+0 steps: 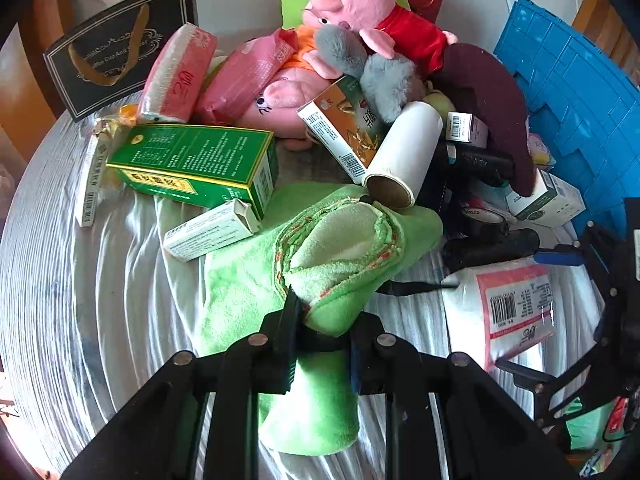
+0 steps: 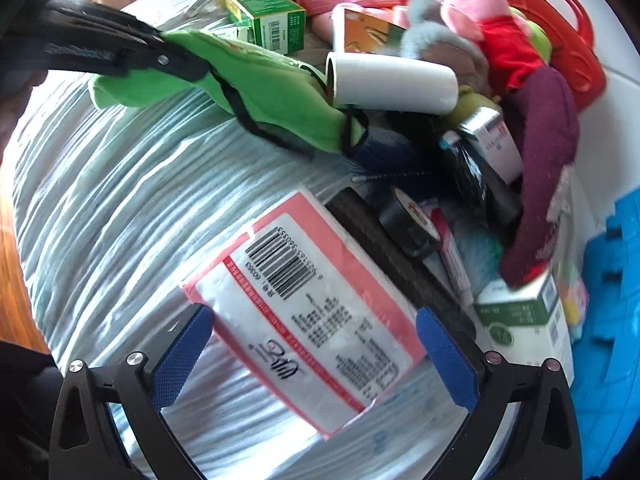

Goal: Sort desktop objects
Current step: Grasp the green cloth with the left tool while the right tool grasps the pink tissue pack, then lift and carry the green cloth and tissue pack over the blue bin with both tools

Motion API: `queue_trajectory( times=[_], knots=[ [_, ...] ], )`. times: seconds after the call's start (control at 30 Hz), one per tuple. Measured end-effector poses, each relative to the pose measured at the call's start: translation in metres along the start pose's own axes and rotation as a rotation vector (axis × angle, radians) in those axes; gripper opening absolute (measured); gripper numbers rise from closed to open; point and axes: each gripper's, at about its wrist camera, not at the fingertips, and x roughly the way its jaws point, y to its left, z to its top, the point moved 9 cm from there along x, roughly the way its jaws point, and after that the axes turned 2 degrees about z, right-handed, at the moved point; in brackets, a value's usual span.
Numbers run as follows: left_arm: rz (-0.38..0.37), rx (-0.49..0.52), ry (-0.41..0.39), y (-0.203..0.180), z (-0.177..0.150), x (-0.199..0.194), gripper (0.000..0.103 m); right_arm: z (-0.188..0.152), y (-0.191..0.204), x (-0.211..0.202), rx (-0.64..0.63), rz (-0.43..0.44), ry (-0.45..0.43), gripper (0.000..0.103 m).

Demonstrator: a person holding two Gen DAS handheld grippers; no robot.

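My left gripper (image 1: 323, 334) is shut on a green plush cloth item (image 1: 332, 264) with a black strap, holding its near end; it also shows in the right wrist view (image 2: 256, 92). My right gripper (image 2: 314, 338) is open, its blue pads either side of a white and pink tissue pack (image 2: 316, 308), which also shows in the left wrist view (image 1: 508, 312). A white paper roll (image 1: 404, 152) lies just beyond the green item. The right gripper appears at the right edge of the left wrist view (image 1: 592, 264).
A pile sits behind: green box (image 1: 200, 164), small white box (image 1: 208, 232), pink packs (image 1: 180, 76), pink pig plush (image 1: 360, 16), grey plush (image 1: 376, 72), maroon cloth (image 1: 496, 100), black tape roll (image 2: 408, 220), black bag (image 1: 120, 44). A blue crate (image 1: 580, 92) stands at right.
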Motion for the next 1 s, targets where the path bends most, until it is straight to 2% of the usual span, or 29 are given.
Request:
queue_trajectory(
  times=[0.1,0.2,0.37,0.5,0.73,0.87,1.0],
  knots=[
    [-0.002,-0.019,-0.007,0.009,-0.027,-0.018,0.019,0.004,0.004,0.012,-0.029,0.025,0.02,0.103],
    [-0.003,-0.043,-0.008,0.008,-0.028,-0.024,0.019,0.005,0.006,0.025,-0.091,-0.012,0.023,0.103],
    [0.006,-0.056,-0.01,0.007,-0.039,-0.029,0.019,0.004,0.009,0.03,-0.102,-0.042,0.051,0.103],
    [0.019,-0.039,0.001,0.004,-0.043,-0.029,0.019,-0.002,0.02,0.027,-0.086,-0.019,0.063,0.1],
    [0.025,-0.029,0.012,0.0,-0.042,-0.027,0.019,-0.001,0.021,0.041,-0.116,-0.112,0.083,0.103],
    [0.03,-0.03,0.012,0.0,-0.041,-0.029,0.019,0.004,0.012,0.05,0.009,-0.017,0.1,0.102],
    [0.033,-0.03,0.01,0.0,-0.04,-0.031,0.019,0.007,0.008,0.048,0.065,0.033,0.09,0.096]
  ],
)
